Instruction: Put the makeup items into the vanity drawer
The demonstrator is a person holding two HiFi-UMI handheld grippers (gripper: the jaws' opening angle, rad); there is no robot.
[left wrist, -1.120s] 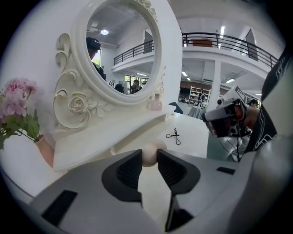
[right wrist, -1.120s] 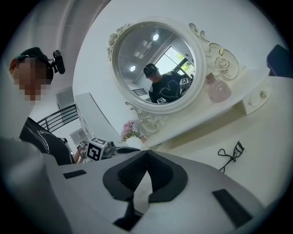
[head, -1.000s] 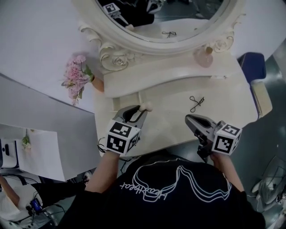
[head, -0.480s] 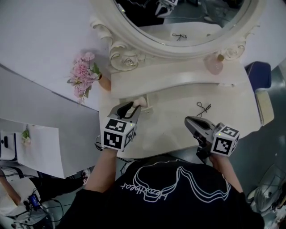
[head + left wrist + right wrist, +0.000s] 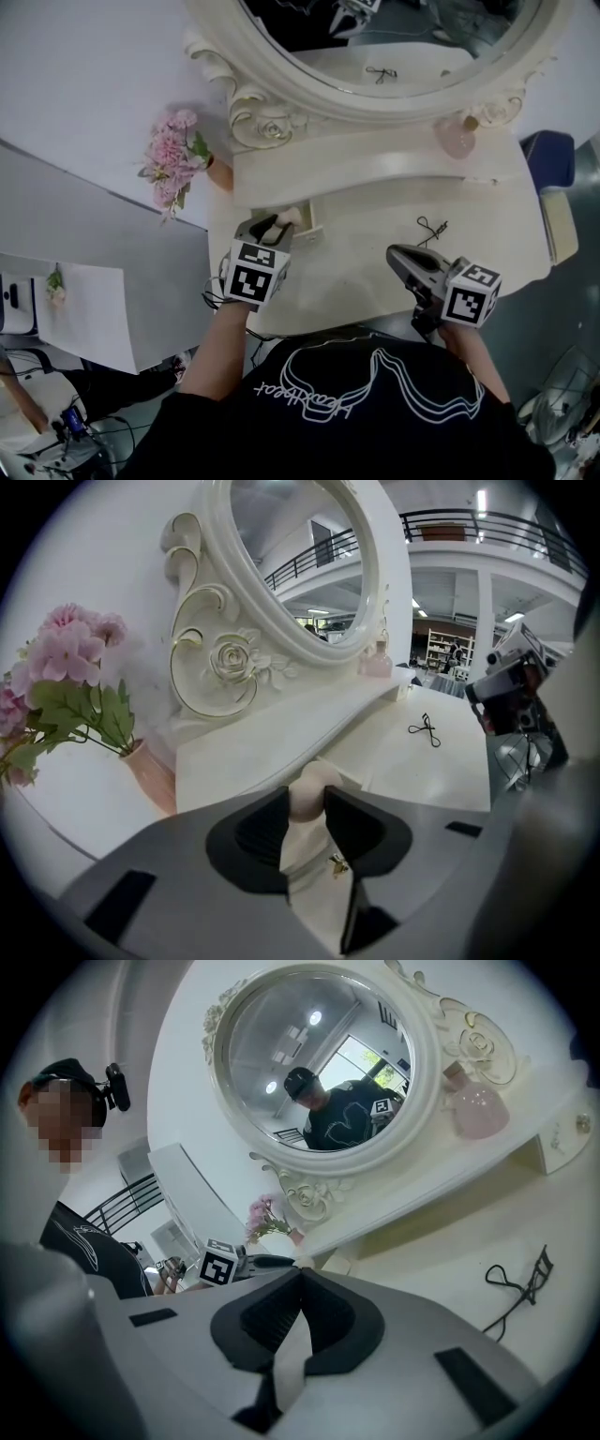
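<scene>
1. L tool point(image 5: 307, 808) jaws just easing apart, sponge point(image 5: 316, 782) between pads, touching both, at open drawer point(image 5: 314, 232)
2. R tool point(image 5: 300, 1274) closed, empty, over bench point(image 5: 375, 267) edge
3. Curler point(image 5: 431, 228) lies on bench near R tool

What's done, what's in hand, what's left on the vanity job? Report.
Done: the small drawer stands open. In hand: the left tongs hold the makeup sponge at the drawer. Their jaws have just been opening with the sponge still between them. Left: the eyelash curler lies on the tabletop, and the right tongs are shut and empty.
</scene>
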